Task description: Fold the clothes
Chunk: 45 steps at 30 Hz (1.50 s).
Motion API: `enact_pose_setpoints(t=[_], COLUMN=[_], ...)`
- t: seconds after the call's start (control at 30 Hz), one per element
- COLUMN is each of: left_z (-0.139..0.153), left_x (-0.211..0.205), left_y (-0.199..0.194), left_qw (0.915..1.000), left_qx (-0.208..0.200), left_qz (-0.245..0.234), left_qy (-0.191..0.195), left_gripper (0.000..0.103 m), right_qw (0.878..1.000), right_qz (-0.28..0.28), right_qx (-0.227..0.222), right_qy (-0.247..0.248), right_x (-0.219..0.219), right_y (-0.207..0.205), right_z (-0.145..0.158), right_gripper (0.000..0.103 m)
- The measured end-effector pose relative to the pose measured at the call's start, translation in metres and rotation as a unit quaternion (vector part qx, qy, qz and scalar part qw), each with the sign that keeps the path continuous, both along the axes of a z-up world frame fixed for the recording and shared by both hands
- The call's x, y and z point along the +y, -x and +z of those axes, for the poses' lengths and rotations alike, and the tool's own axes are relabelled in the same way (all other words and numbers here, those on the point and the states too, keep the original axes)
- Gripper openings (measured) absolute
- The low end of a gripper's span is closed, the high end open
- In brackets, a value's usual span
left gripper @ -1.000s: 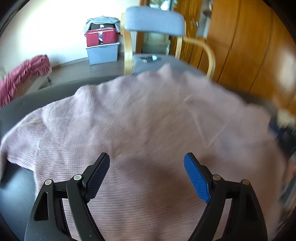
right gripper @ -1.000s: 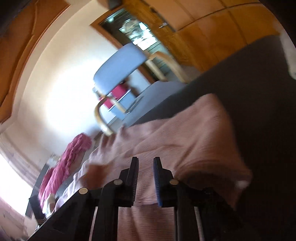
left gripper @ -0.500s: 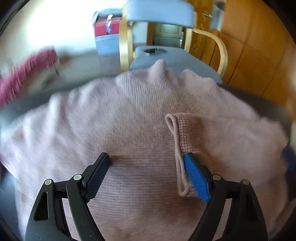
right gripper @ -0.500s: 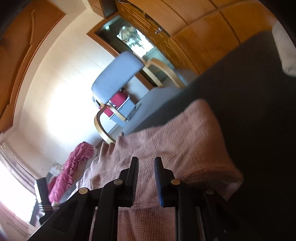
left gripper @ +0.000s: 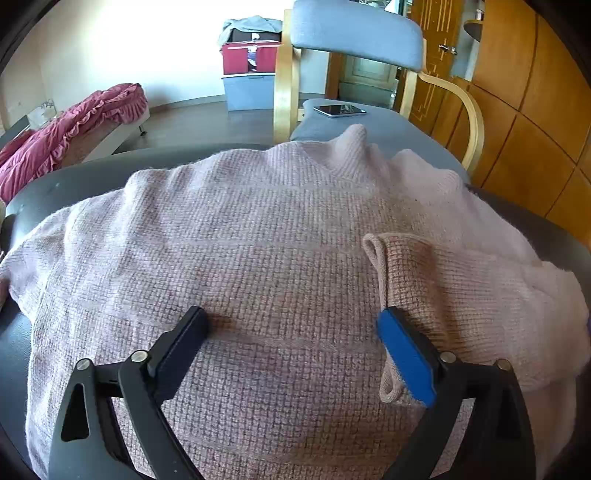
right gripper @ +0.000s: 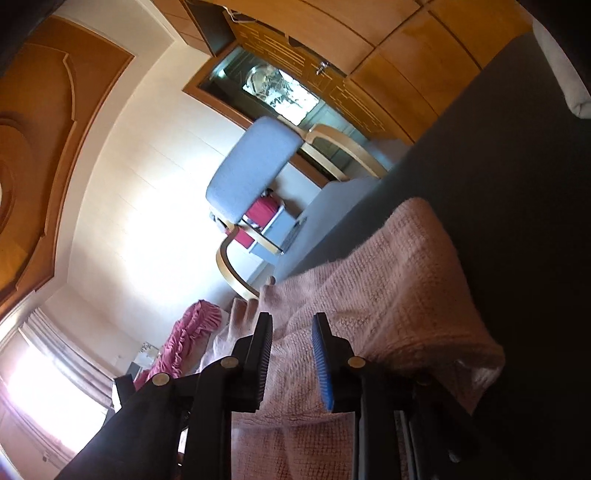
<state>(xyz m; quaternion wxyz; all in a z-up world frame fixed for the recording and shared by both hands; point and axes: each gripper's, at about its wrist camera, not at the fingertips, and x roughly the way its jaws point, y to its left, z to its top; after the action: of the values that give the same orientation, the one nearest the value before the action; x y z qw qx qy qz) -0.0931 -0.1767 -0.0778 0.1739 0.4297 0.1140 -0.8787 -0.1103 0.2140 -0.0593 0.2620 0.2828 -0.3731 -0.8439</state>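
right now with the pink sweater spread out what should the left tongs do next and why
Probably close the left tongs on the folded sleeve cuff and smooth it flat. The tongs are wide open over the pink sweater, and the blue pad sits right beside the cuff edge. The right tongs are only slightly open, with sweater fabric in the gap; I cannot tell if they grip it.

Ahead of my left gripper (left gripper: 291, 328) the pale pink knitted sweater (left gripper: 258, 240) covers nearly all of the dark grey table (left gripper: 74, 177), leaving bare strips only at the left and far edges. A grey-cushioned armchair with bent blond wood arms (left gripper: 354, 29) blocks the far side. On my right, open dark tabletop (right gripper: 517, 184) lies beside the sweater's edge.
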Motion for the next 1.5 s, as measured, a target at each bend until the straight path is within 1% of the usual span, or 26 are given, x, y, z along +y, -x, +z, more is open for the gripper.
enact_pose_setpoints(t=[0.1,0.13,0.23,0.33,0.4,0.47,0.53,0.57,0.7,0.73,0.77,0.8,0.83,0.87,0.9,0.93,0.97,1.0,1.03,1.07,1.17,1.23,1.3,1.37,1.43,1.5], left_z=[0.001,0.002,0.006,0.006,0.008,0.009,0.008,0.007,0.008,0.008,0.009,0.009,0.009,0.010,0.010,0.010,0.011,0.011,0.012,0.013,0.014,0.010,-0.001,-0.004,-0.002,-0.001], left_x=[0.002,0.001,-0.005,-0.008,-0.003,0.005,0.014,0.016,0.017,0.018,0.018,0.018,0.019,0.019,0.020,0.020,0.019,0.015,0.008,0.000,-0.023,-0.039,-0.048,-0.048,-0.043,-0.037], left_y=[-0.003,-0.005,-0.011,-0.013,-0.012,-0.012,-0.010,-0.009,-0.010,-0.010,-0.011,-0.011,-0.012,-0.012,-0.013,-0.013,-0.013,-0.015,-0.017,-0.020,-0.025,-0.025,-0.019,-0.019,-0.023,-0.026], left_qw=[1.0000,0.9999,0.9984,0.9971,0.9964,0.9955,0.9964,0.9966,0.9944,0.9940,0.9935,0.9931,0.9926,0.9921,0.9916,0.9910,0.9905,0.9901,0.9895,0.9883,0.9849,0.9838,0.9791,0.9746,0.9705,0.9679], left_qx=[0.005,0.011,0.039,0.047,0.050,0.051,0.035,0.029,0.036,0.038,0.039,0.041,0.042,0.044,0.045,0.047,0.050,0.057,0.068,0.079,0.105,0.105,0.084,0.080,0.084,0.082], left_qz=[-0.007,-0.009,-0.014,-0.024,-0.044,-0.066,-0.076,-0.076,-0.097,-0.101,-0.104,-0.108,-0.112,-0.115,-0.119,-0.123,-0.124,-0.120,-0.112,-0.104,-0.067,-0.038,-0.035,-0.050,-0.067,-0.084], left_qy=[-0.003,-0.007,-0.038,-0.054,-0.052,-0.045,-0.014,-0.007,-0.022,-0.022,-0.023,-0.023,-0.023,-0.024,-0.024,-0.025,-0.029,-0.043,-0.061,-0.079,-0.120,-0.140,-0.182,-0.203,-0.216,-0.222], left_gripper=[0.097,0.097,0.097,0.097,0.096,0.091,0.091,0.090,0.090,0.088,0.077,0.068,0.066,0.057,0.044,0.037,0.021,0.012,0.009,0.000,0.000,0.000,0.000,0.000,0.007,0.028], right_qw=[1.000,0.999,0.998,0.998,0.999,0.999,0.999,0.999,0.999,0.999,0.999,0.999,0.999,1.000,0.999,0.999,0.999,0.999,0.999,0.999,0.998,0.997,0.998,0.999,0.998,0.997], right_qz=[-0.005,-0.007,-0.009,-0.009,-0.009,-0.009,-0.008,-0.008,-0.007,-0.006,-0.006,-0.005,-0.005,-0.005,-0.006,-0.007,-0.008,-0.010,-0.012,-0.013,-0.002,0.004,0.011,0.017,0.018,0.021], right_qx=[0.007,0.007,-0.005,-0.014,-0.009,-0.008,-0.010,-0.011,-0.014,-0.015,-0.015,-0.016,-0.016,-0.016,-0.016,-0.016,-0.015,-0.011,-0.006,0.002,0.022,0.022,0.014,0.026,0.051,0.072], right_qy=[0.026,0.036,0.054,0.057,0.049,0.041,0.037,0.035,0.032,0.031,0.030,0.029,0.027,0.027,0.027,0.027,0.028,0.032,0.037,0.043,0.064,0.069,0.060,0.041,0.026,0.015], right_x=[0.007,0.009,0.015,0.016,0.014,0.013,0.012,0.010,0.009,0.009,0.009,0.008,0.008,0.007,0.007,0.007,0.008,0.009,0.011,0.013,0.017,0.018,0.014,0.010,0.006,0.001], right_y=[-0.003,-0.003,-0.003,-0.001,-0.003,-0.006,-0.006,-0.005,-0.004,-0.004,-0.004,-0.004,-0.005,-0.005,-0.005,-0.005,-0.006,-0.007,-0.008,-0.010,-0.011,-0.010,-0.009,-0.013,-0.019,-0.024], right_z=[-0.001,-0.001,-0.005,-0.007,-0.005,-0.003,-0.002,-0.001,-0.002,-0.002,-0.002,-0.002,-0.002,-0.001,-0.001,-0.001,-0.001,-0.001,0.000,0.001,0.006,0.008,0.012,0.020,0.029,0.032], right_gripper=[0.023,0.025,0.026,0.026,0.026,0.026,0.026,0.026,0.026,0.026,0.026,0.026,0.026,0.026,0.026,0.026,0.026,0.026,0.026,0.026,0.028,0.028,0.030,0.030,0.030,0.030])
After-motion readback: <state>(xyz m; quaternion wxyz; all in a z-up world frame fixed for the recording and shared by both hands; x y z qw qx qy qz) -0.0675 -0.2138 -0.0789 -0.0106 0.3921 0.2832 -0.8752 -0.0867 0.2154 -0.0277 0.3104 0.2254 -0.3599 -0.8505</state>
